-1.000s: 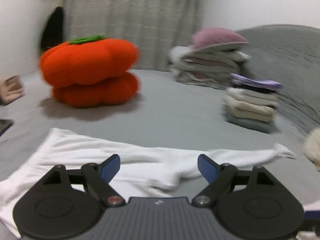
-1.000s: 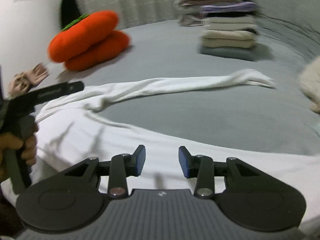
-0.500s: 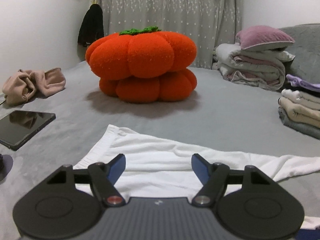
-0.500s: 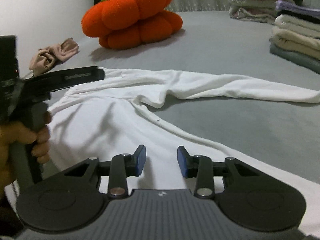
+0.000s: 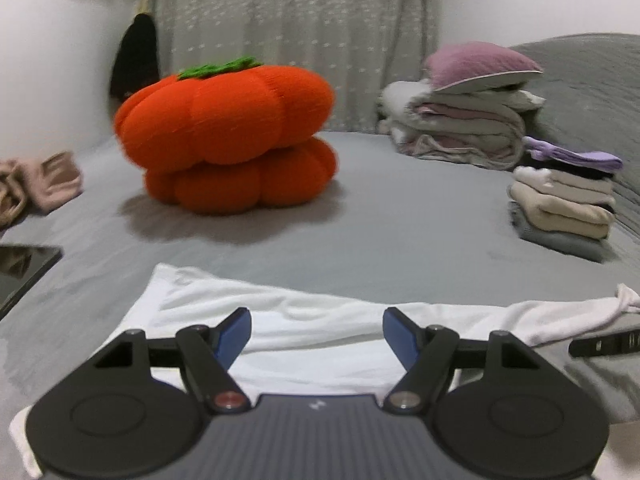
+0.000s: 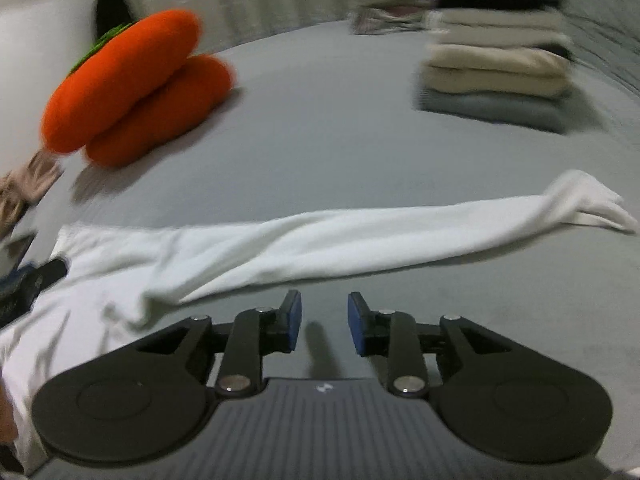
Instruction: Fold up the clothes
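A white long-sleeved top lies flat on the grey bed. Its sleeve stretches right and ends in a crumpled cuff. My left gripper hovers open over the top's upper edge, with nothing between its blue pads. My right gripper is open with a narrow gap, just below the sleeve, over bare sheet, and holds nothing. One finger of the right gripper shows at the right edge of the left wrist view. The left gripper's finger shows at the left edge of the right wrist view.
An orange pumpkin cushion sits behind the top. A stack of folded clothes stands at the right, with a bedding pile and pink pillow behind it. A dark tablet and a beige cloth lie at the left.
My right gripper has moved right, off the top's body to the bare sheet under the sleeve. The left gripper's jaws have narrowed a little and its view has swung sideways.
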Demonstrator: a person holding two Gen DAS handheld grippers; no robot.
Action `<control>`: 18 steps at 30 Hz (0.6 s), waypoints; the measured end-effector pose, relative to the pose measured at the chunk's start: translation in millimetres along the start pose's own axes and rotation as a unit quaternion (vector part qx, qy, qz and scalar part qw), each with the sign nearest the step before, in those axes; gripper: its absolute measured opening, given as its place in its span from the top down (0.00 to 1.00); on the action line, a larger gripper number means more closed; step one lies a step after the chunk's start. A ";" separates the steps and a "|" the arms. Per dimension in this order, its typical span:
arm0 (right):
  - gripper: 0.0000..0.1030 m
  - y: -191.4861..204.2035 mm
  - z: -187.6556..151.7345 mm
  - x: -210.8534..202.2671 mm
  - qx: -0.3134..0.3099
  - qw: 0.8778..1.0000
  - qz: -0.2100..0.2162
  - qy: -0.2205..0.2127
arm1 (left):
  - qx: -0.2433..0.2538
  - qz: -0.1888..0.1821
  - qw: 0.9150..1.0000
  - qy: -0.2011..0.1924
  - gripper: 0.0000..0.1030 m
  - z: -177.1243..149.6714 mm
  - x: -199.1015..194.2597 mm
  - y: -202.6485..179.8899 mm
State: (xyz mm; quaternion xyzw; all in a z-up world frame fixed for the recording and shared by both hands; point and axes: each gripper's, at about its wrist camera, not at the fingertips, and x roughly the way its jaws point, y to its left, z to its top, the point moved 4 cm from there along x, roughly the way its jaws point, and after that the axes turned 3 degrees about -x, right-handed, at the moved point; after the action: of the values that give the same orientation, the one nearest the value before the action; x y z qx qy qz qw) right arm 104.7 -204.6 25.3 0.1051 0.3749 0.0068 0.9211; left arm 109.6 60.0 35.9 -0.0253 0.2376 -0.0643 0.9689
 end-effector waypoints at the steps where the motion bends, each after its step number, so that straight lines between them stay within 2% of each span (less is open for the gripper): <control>1: 0.63 -9.7 3.3 -1.2 0.011 1.000 -0.008 -0.003 | 0.005 -0.006 1.000 0.000 0.29 0.9 0.5 -4.8; 5: 0.61 -39.2 11.8 -4.8 0.040 0.999 -0.032 -0.005 | 0.024 -0.044 0.999 0.013 0.29 3.3 6.0 -23.2; 9: 0.60 -73.8 12.4 -7.3 0.088 0.995 -0.042 -0.013 | 0.047 -0.085 0.995 0.025 0.33 4.2 11.1 -42.4; 14: 0.60 -113.9 10.3 -0.4 0.189 0.982 -0.013 -0.003 | 0.107 -0.134 0.985 0.030 0.35 -8.9 14.0 -67.8; 16: 0.60 -122.6 13.1 2.2 0.210 0.978 0.004 -0.003 | 0.132 -0.145 0.980 0.040 0.40 -17.4 18.7 -75.7; 18: 0.66 -127.0 15.8 4.6 0.217 0.976 0.013 -0.006 | 0.146 -0.144 0.977 0.049 0.47 -23.4 25.7 -80.6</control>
State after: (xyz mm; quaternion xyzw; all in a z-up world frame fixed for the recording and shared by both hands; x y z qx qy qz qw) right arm 110.5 -331.4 7.9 0.3072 0.3601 -0.0631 0.8786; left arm 112.2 -23.8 9.9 0.0858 0.2671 -0.2383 0.9298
